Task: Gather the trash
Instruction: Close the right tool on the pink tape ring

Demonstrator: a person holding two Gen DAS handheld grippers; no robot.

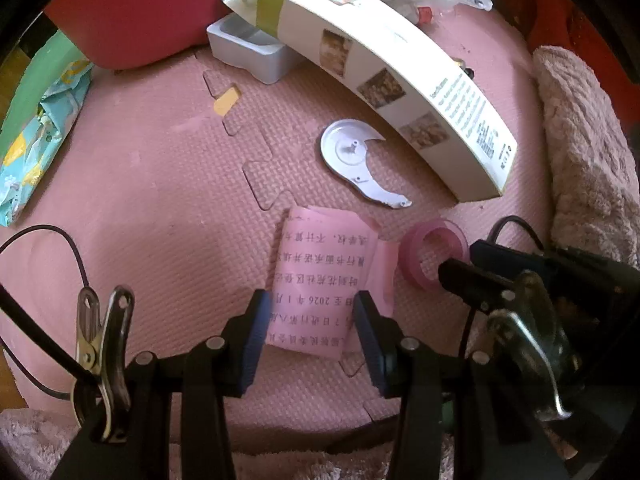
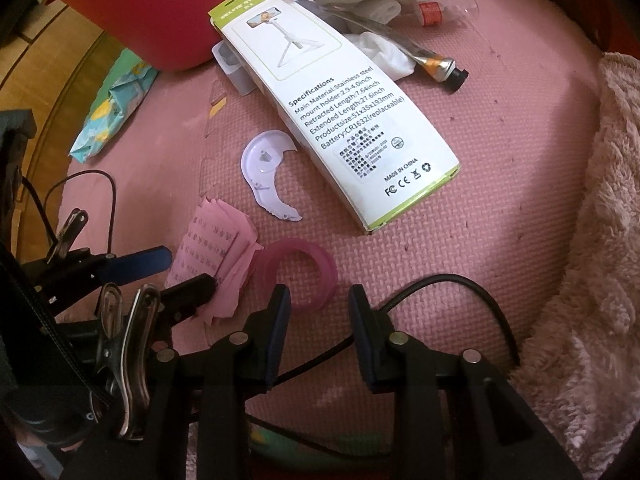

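Left tool (image 1: 310, 320) points down, pads straddling the pink paper slip (image 1: 320, 280) on the foam mat (image 1: 160, 184); whether they clamp it is unclear. Right tool (image 2: 319, 322) apart, just beside the slip, over the pink tape ring (image 2: 298, 272).

The left black plastic two-finger tool (image 1: 308, 316) is fitted with blue ribbed pads (image 1: 254, 336) and round silver screw heads (image 1: 216, 343) at the joints. A metal spring clip (image 1: 102, 344) is fixed beside it, with a thin black cable (image 1: 76, 256). The right tool (image 2: 318, 320) is built alike; its thicker cable (image 2: 472, 292) appears braided.
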